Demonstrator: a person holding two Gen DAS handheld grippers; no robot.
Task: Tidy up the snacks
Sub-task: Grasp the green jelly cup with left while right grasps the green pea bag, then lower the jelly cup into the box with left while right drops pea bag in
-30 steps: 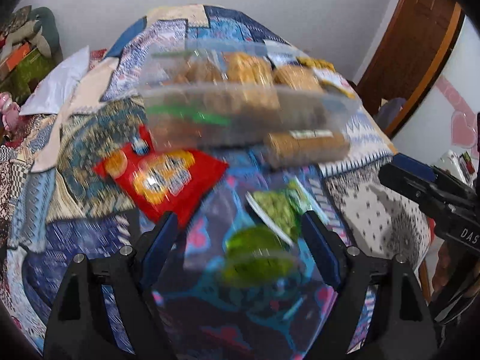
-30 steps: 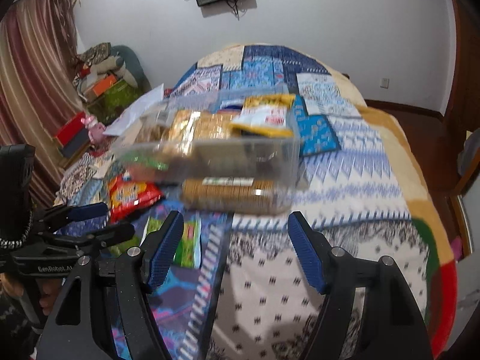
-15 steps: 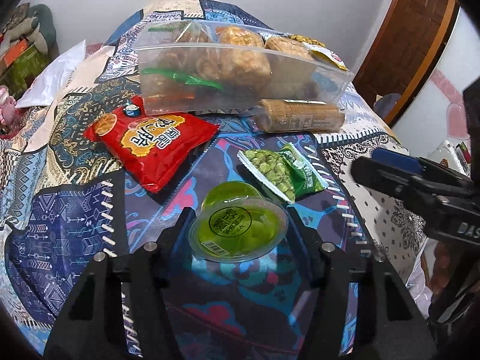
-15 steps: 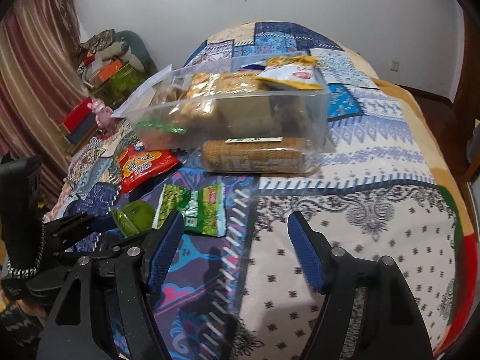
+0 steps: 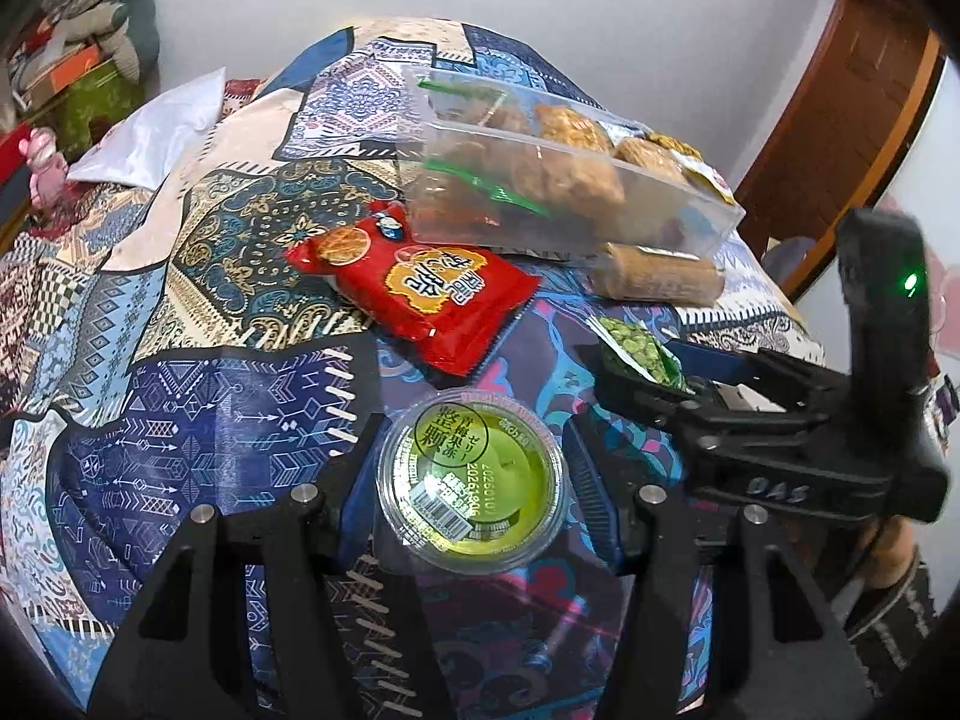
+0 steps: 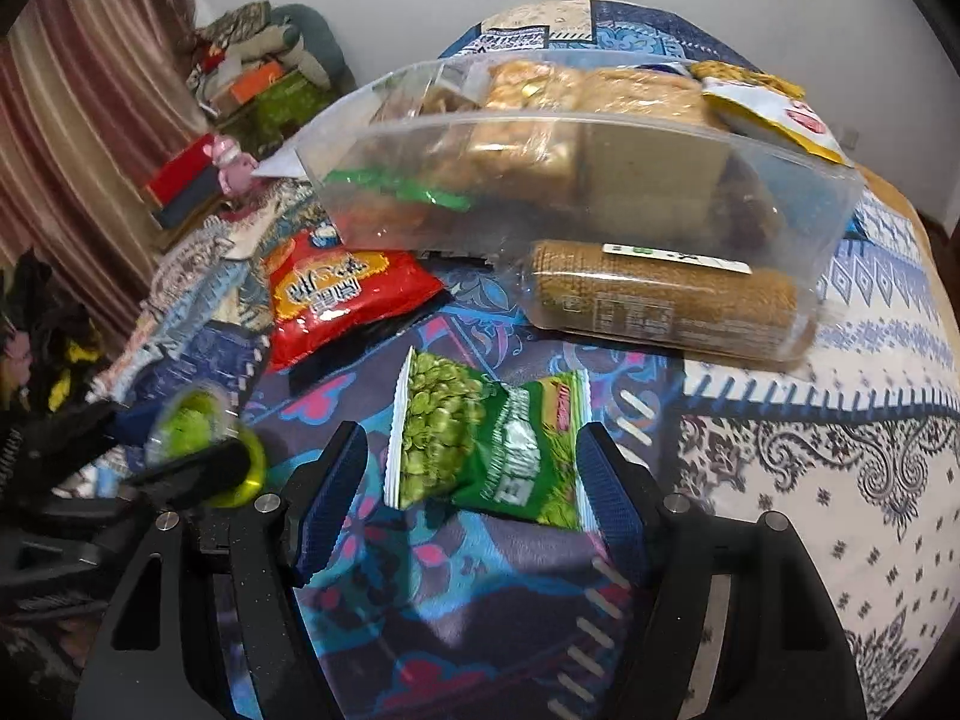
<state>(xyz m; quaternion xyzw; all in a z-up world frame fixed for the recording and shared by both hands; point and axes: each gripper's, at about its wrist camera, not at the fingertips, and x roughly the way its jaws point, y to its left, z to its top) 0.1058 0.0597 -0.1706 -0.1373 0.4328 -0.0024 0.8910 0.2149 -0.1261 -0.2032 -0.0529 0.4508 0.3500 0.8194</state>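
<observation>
My left gripper point(image 5: 471, 480) is shut on a green jelly cup point(image 5: 471, 483), one finger on each side; the cup also shows in the right wrist view point(image 6: 204, 447). My right gripper point(image 6: 471, 501) is open, its fingers on either side of a green pea snack bag point(image 6: 480, 450) lying on the bedspread. A red snack bag point(image 5: 420, 294) and a clear-wrapped biscuit roll point(image 6: 666, 300) lie in front of a clear plastic bin point(image 6: 600, 180) holding several snack packs.
Everything sits on a patchwork bedspread point(image 5: 198, 276). A white pillow point(image 5: 150, 138) lies at the far left. Piled boxes and clothes point(image 6: 252, 78) stand by the curtain. A wooden door point(image 5: 852, 108) is at the right.
My left gripper came down around the jelly cup and shut on it. My right gripper moved forward and down until its open fingers flank the pea bag.
</observation>
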